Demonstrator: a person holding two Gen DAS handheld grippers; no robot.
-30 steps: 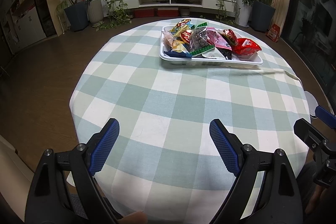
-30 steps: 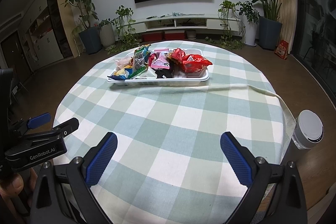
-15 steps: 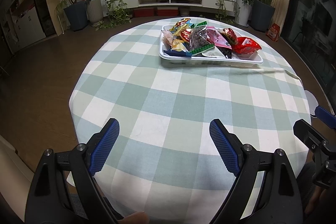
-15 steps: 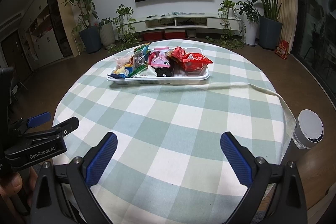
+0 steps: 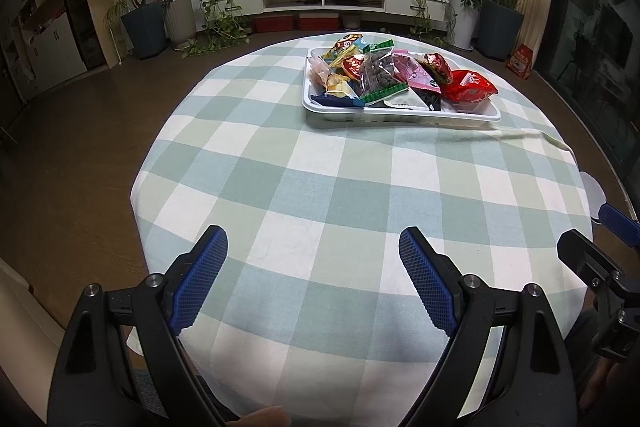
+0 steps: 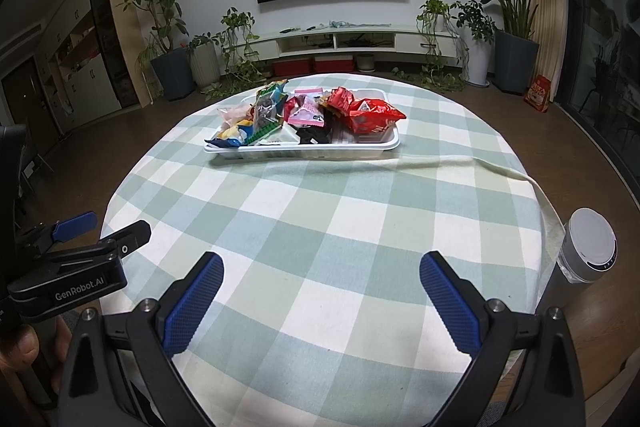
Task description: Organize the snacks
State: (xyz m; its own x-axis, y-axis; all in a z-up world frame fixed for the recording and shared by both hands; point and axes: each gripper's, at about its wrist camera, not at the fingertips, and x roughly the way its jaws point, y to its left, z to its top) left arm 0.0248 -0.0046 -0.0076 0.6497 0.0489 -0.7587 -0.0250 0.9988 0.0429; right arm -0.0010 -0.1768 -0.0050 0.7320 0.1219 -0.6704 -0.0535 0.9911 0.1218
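Snacks (image 5: 404, 77) fill the white tray (image 5: 400, 115) far across the bench (image 5: 320, 187); we hold both claws (image 5: 312, 279) (image 6: 320, 303) apart, empty

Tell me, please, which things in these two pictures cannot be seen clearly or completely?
- Print on the snack packets: too small to read, both views.
- Lower packets in the white tray: covered by upper ones and the tray wall.
- White-lidded cylinder: its base is behind the table edge in the right view; in the left view only a sliver shows.
- Right gripper in the left view: cut off by the frame edge.
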